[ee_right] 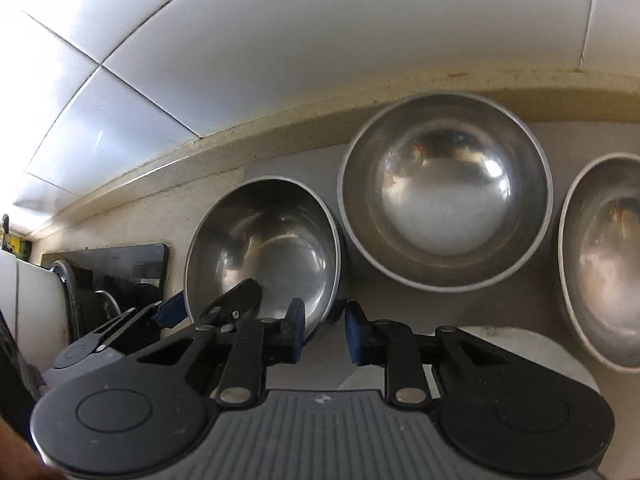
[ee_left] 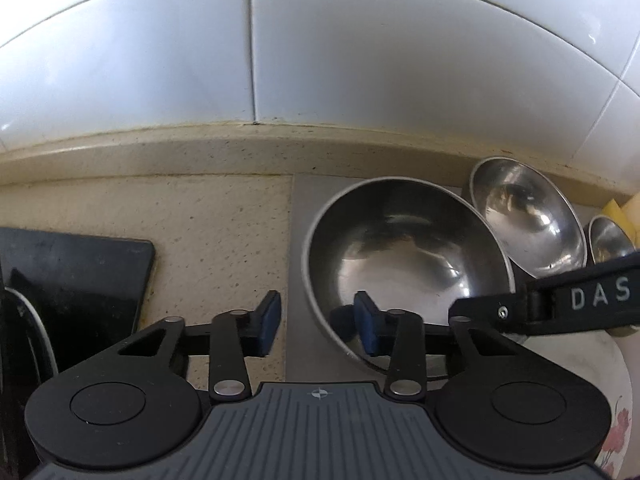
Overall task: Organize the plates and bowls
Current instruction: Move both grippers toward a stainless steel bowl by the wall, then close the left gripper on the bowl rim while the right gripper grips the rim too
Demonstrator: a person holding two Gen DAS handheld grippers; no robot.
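White wall tiles [ee_left: 320, 60] rise behind a speckled beige counter [ee_left: 220, 232], where a grey mat [ee_left: 298, 208] carries three steel bowls in a row along the back ledge. The nearest bowl [ee_left: 400, 256] stands upright on the mat and both claws are on it. The left claw [ee_left: 320, 312] straddles its near-left rim, with one blue pad inside the bowl and the other outside, just beside the wall. In its own view a sliver of mat shows by the outer pad, while the right wrist view shows that pad against the rim, so the claw reads as narrowed down onto the rim. The right claw [ee_right: 325, 328] sits astride the opposite, near-right rim in the same way, drawn narrow with the thin steel edge between its pads. A second bowl [ee_left: 528, 216] sits just beside the first, and a third bowl [ee_left: 608, 240] lies further right. A flowered plate [ee_left: 592, 368] lies below the right claw, near the bowl. A black slab [ee_left: 80, 272] lies well to the left
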